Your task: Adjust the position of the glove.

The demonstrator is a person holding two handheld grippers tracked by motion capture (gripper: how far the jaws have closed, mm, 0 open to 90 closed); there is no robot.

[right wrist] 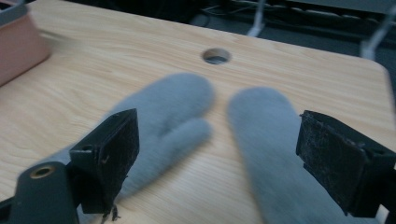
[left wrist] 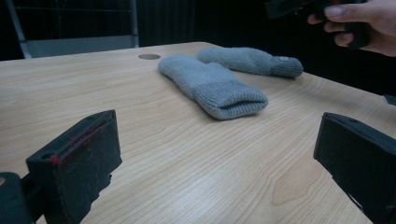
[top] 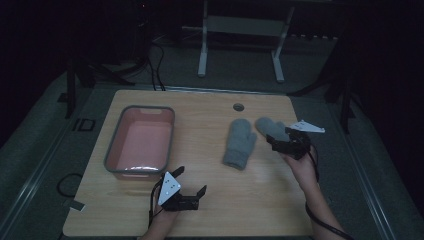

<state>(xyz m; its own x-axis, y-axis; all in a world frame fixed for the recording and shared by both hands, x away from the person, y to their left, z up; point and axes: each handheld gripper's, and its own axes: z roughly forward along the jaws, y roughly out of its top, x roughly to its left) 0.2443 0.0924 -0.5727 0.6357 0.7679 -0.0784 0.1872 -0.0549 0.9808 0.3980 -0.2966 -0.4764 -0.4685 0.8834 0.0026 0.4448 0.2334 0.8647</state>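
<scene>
Bare wooden bench [top: 210,150] lies open between the pink plastic tub with grey rim [top: 141,141] and the two grey knitted mittens [top: 240,143], which lie side by side, blocking the right half.

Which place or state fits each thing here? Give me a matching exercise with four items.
Things:
1. bin
2. left mitten
3. left claw
4. table hole

Places or states:
A. open, low over bare wood near the front edge
B. beyond the mittens, toward the far edge
C. on the table's left side, pink inside
D. flat between the bin and the right mitten

Pairs: 1-C, 2-D, 3-A, 4-B
</scene>
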